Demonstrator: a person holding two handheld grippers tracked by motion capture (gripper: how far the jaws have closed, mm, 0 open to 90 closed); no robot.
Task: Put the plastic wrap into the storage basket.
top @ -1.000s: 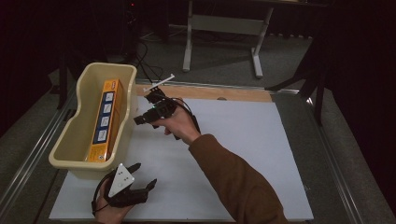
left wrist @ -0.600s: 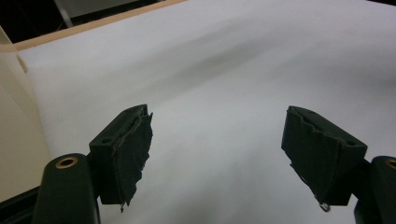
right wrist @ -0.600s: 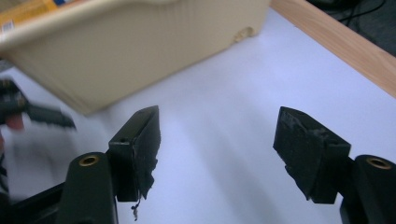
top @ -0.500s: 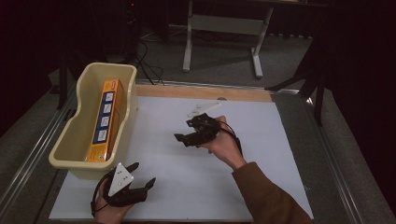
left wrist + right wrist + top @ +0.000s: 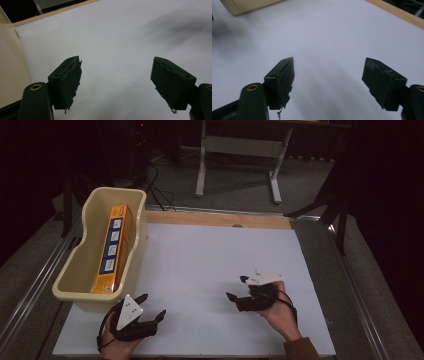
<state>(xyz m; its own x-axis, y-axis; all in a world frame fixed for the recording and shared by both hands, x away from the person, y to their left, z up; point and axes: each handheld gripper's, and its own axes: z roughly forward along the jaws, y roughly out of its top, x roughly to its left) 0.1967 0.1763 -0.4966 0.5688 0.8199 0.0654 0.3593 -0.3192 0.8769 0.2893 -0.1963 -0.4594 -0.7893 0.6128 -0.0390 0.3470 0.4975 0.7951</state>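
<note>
The white counter (image 5: pixel 210 270) lies bare across its middle, and that open sheet gives us room to settle both hands without crowding anything. At its left edge stands the cream tub (image 5: pixel 116 191), and the orange box (image 5: pixel 112 250) rests inside it on its long edge, leaning against the wall nearer the middle of the counter; we judge the box to be placed, so the step in hand is bringing the hands to rest. The tub sits just beside our left tool (image 5: pixel 154 304), so we avoid sweeping that hand toward its wall and nudging it. That left tool stands wide open near the front edge, with nothing between its jaws, as its own view confirms. Our right tool (image 5: pixel 235 287) hovers low over the right half of the sheet, well apart from the tub; its jaws have just been opening and now stand well apart, holding nothing. To finish well, we lower it gently, keep its tips off the sheet so the worn pads (image 5: pixel 284 82) do not drag, and leave both tools clear of the tub.
</note>
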